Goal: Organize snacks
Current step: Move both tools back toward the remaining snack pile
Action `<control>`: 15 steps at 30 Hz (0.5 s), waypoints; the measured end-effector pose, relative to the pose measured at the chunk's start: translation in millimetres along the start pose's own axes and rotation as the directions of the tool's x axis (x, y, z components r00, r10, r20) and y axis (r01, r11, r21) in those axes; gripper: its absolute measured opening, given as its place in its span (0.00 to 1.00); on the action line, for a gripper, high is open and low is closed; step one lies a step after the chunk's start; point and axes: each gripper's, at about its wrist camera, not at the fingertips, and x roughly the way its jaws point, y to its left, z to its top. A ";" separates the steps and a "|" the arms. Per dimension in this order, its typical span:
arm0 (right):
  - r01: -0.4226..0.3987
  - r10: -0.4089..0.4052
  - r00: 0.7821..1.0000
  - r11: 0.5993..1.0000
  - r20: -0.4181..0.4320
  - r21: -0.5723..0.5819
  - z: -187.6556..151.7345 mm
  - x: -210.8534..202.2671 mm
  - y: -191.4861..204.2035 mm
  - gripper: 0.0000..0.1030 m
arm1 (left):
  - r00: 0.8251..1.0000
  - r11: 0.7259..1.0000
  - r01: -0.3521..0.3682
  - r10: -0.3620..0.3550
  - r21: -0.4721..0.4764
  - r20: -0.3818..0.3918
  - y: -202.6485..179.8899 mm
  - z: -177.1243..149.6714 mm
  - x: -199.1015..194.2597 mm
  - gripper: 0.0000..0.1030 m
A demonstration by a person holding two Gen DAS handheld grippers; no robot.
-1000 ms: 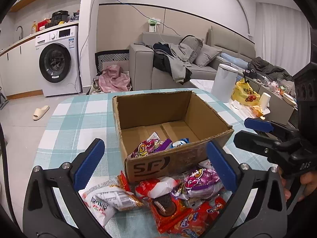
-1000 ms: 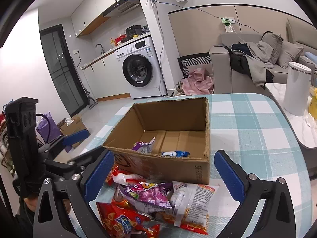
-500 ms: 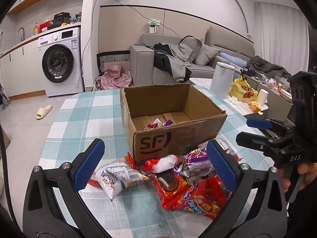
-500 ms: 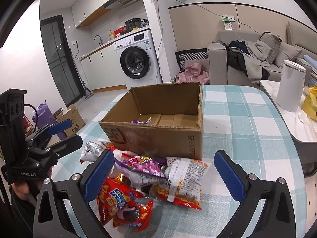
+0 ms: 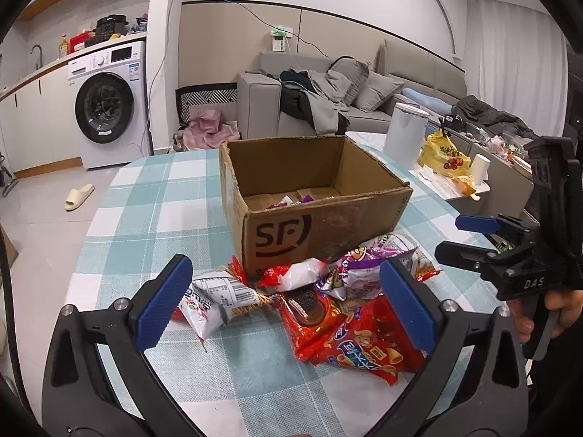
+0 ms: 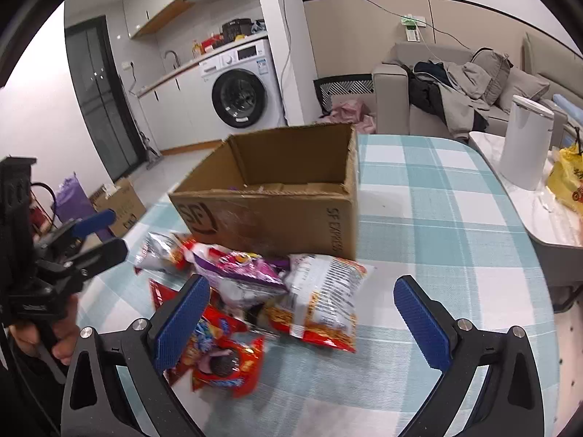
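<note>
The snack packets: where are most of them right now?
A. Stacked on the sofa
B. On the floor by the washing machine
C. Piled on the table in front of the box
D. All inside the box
C: the packets lie in a heap on the checked tablecloth against the box's front wall; only a few show inside it.

One cardboard box (image 5: 320,215); about six snack packets (image 5: 349,313) outside it.
</note>
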 end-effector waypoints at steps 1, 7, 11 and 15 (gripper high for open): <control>0.009 -0.009 1.000 1.000 -0.007 -0.004 -0.3 1.2 -2.0 1.00 | 1.000 1.000 0.000 0.000 0.005 0.000 -1.2 -0.3 0.4 1.00; 0.008 -0.008 0.998 1.000 -0.063 -0.003 -5.6 10.0 -13.2 1.00 | 0.999 1.000 0.025 -0.025 -0.008 -0.043 -3.3 -8.1 8.7 1.00; 0.016 -0.019 0.996 0.999 -0.083 -0.028 -10.2 17.3 -11.5 1.00 | 0.997 0.999 0.038 -0.038 -0.003 -0.061 -8.1 -12.9 13.0 1.00; 0.028 -0.029 0.995 1.000 -0.093 -0.014 -12.2 24.9 -14.1 1.00 | 0.994 0.998 0.070 -0.070 -0.003 -0.081 -14.3 -15.6 16.9 1.00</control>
